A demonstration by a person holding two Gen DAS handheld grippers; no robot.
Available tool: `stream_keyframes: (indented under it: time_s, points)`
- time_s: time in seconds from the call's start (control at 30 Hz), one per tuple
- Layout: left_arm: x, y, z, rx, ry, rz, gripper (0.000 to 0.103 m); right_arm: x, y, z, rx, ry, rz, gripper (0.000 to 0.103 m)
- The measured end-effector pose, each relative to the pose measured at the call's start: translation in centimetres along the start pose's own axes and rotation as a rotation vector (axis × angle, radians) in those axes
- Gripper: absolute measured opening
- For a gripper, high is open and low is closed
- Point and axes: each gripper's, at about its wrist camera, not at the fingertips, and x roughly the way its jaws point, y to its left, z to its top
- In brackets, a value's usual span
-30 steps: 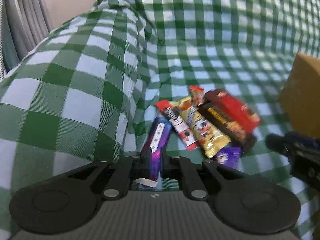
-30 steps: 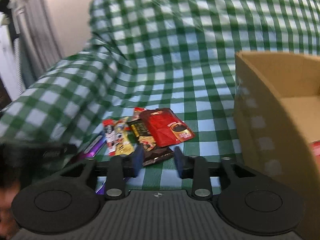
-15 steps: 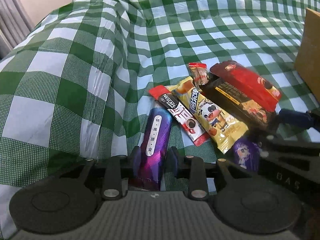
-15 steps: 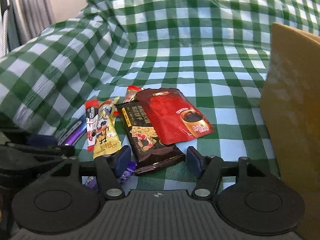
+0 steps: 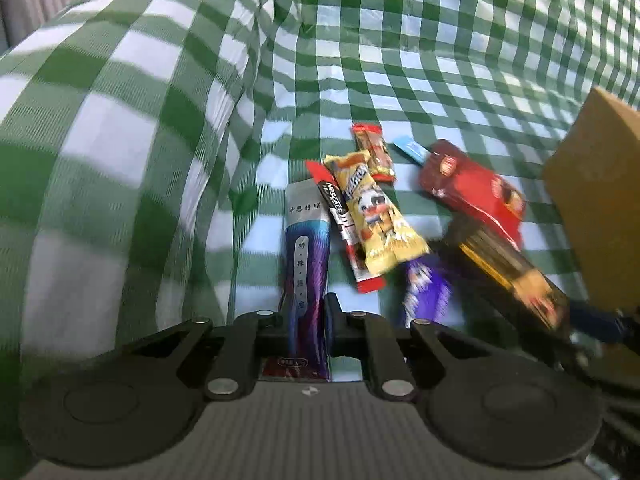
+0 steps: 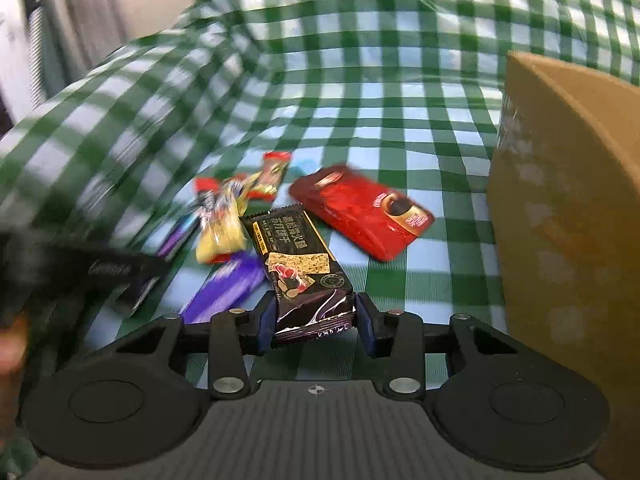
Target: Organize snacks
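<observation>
The snacks lay crowded together on the green checked cloth (image 6: 400, 120), the yellow packet (image 5: 376, 224) overlapping the red stick (image 5: 344, 236) and touching the small red packet (image 5: 374, 154); little room showed between them. To the right the cardboard box (image 6: 568, 216) walled off that side, near the red pouch (image 6: 360, 210); to the left the cloth rose in a high fold (image 5: 120, 120); the flat cloth beyond the pile lay open.

Green-white checked cloth (image 5: 360, 80), red pouch (image 6: 360, 208), brown box (image 6: 568, 200)

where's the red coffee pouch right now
In the right wrist view the flat red coffee pouch lies on the green checked cloth, between the dark biscuit packet and the brown cardboard box.
</observation>
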Motion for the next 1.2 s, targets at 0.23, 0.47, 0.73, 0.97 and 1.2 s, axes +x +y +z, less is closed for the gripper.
stream_keyframes:
  time_s: [0.23, 0.47, 0.73, 0.97, 1.2]
  points:
    - [-4.4, 0.3, -2.6, -0.060, -0.019, -0.061, 0.013, -6.8, -0.3, -3.6, -0.044, 0.035, -0.041, 0.044]
    - [-8.9, -0.3, -7.3, -0.159, -0.038, -0.155, 0.013, -10.6, -0.1, -8.5, -0.102, 0.030, -0.035, 0.044]
    - [-8.8, -2.3, -10.6, -0.139, 0.050, -0.180, 0.018, -9.9, 0.3, -10.8, -0.121, 0.089, -0.040, 0.052]
    - [-8.0, -1.9, -10.2, -0.171, 0.035, -0.152, 0.039, -9.7, 0.4, -10.4, -0.175, 0.025, -0.014, 0.068]
    - [-6.9, -2.1, -9.8, -0.200, 0.041, -0.082, 0.041, -7.8, 0.2, -10.6, -0.170, 0.072, -0.001, 0.068]
